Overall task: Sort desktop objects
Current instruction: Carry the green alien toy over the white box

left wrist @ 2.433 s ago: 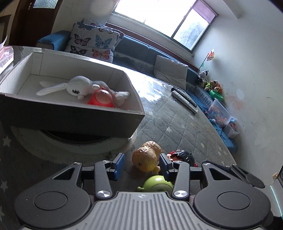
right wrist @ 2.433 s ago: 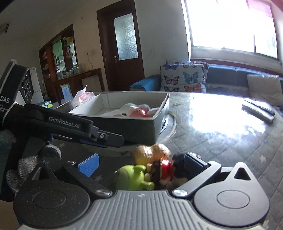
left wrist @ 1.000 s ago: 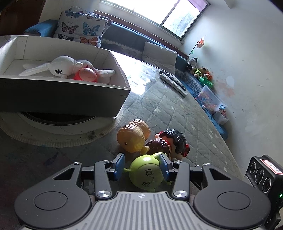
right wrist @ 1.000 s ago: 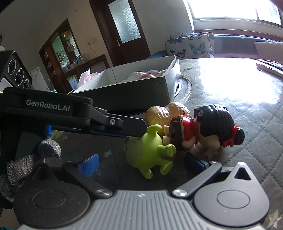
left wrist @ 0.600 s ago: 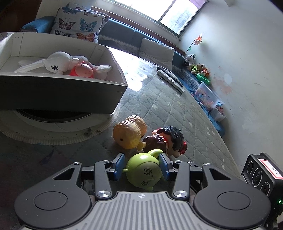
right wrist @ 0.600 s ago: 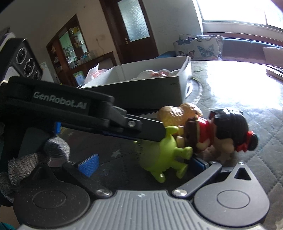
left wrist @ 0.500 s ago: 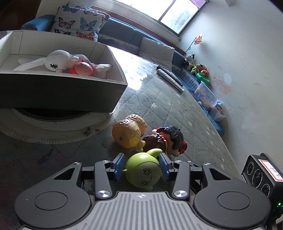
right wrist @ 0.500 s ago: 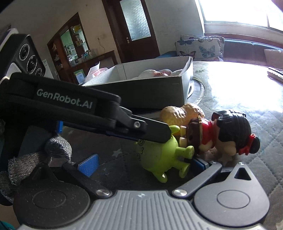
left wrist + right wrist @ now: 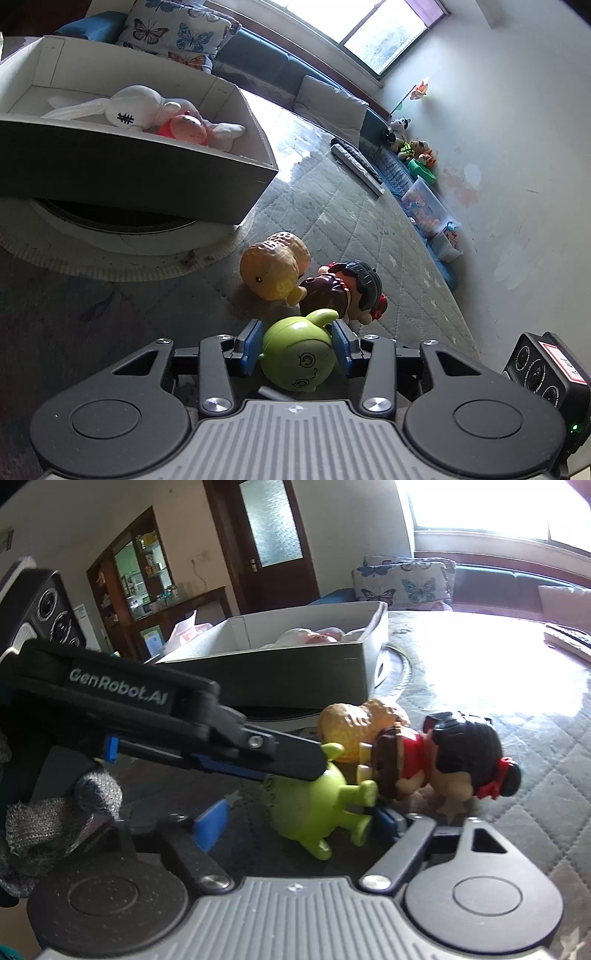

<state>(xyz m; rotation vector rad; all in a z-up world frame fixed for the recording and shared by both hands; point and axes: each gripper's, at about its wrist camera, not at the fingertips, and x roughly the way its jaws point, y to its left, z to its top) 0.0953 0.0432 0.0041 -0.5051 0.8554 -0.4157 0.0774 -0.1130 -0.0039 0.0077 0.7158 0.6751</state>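
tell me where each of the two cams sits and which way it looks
Left wrist: on the left gripper, looking down its fingers at the green toy between the pads, box beyond.
Right wrist: on the right gripper, facing the same toys; the left gripper and a gloved hand cross in.
Shared: green toy, peanut toy, doll, box.

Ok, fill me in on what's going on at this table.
A person is sorting toys with two handheld grippers. The left gripper has just been closing its jaws around the green toy on the table, and its pads look pressed to the toy's sides. The right gripper has also been closing beside that toy, not gripping anything. The peanut toy and doll lie next to it. The box already holds a white plush rabbit.
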